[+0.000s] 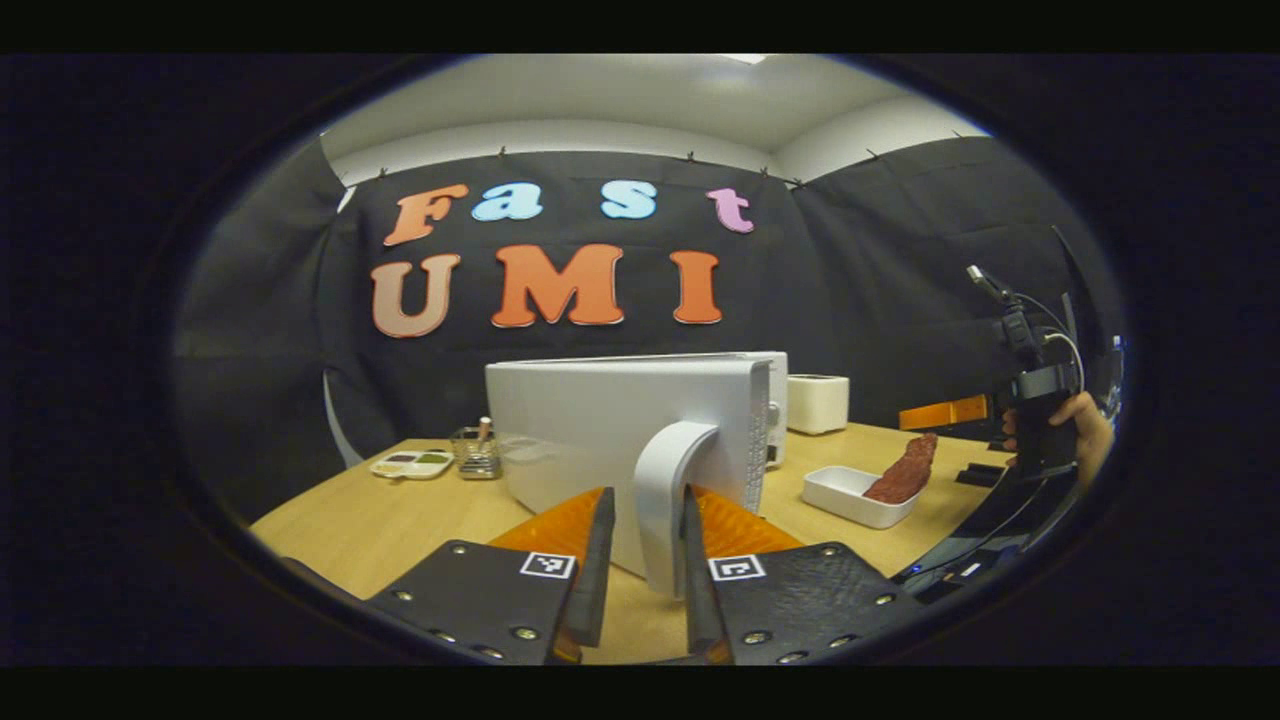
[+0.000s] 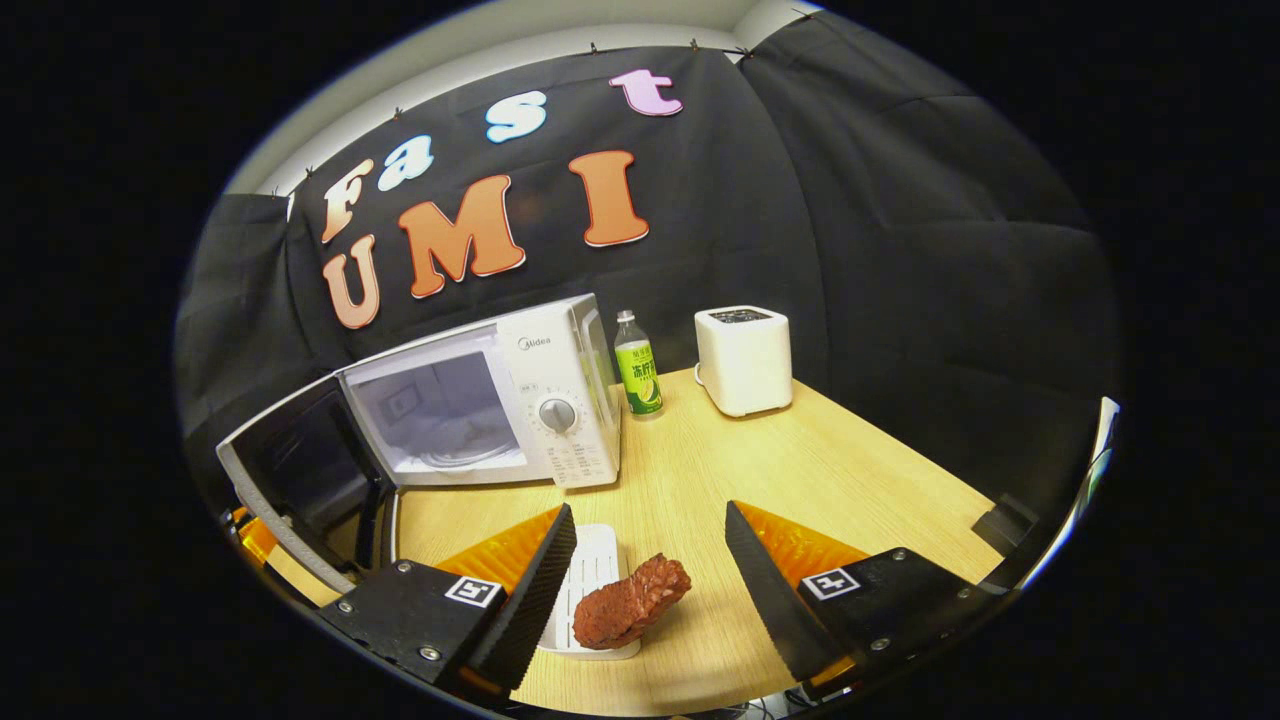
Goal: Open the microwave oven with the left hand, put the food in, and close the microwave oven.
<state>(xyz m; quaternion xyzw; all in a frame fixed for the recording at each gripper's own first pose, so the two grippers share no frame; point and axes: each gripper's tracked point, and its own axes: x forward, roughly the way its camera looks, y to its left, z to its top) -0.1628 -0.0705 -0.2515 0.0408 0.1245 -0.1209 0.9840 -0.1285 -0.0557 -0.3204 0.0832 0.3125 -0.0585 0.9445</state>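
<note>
We see our left gripper (image 1: 647, 545) clamped on the door handle (image 1: 668, 490) of the open microwave (image 2: 520, 400), our right gripper (image 2: 650, 560) spread wide above the meat (image 2: 630, 605) in its white tray (image 2: 590, 575)

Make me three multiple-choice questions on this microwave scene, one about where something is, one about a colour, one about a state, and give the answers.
1. Where does the green-labelled bottle stand?
A. between the microwave oven and the toaster
B. inside the microwave oven
C. in the white tray

2. What colour is the toaster?
A. red
B. white
C. black

3. How is the microwave door?
A. shut
B. taken off
C. swung open

Answers: 1 A, the right gripper view shows it on the table between the two. 2 B, its body is white. 3 C, the cavity is bare and the left gripper is shut on the door handle; the right gripper is open over the piece of meat.
</note>
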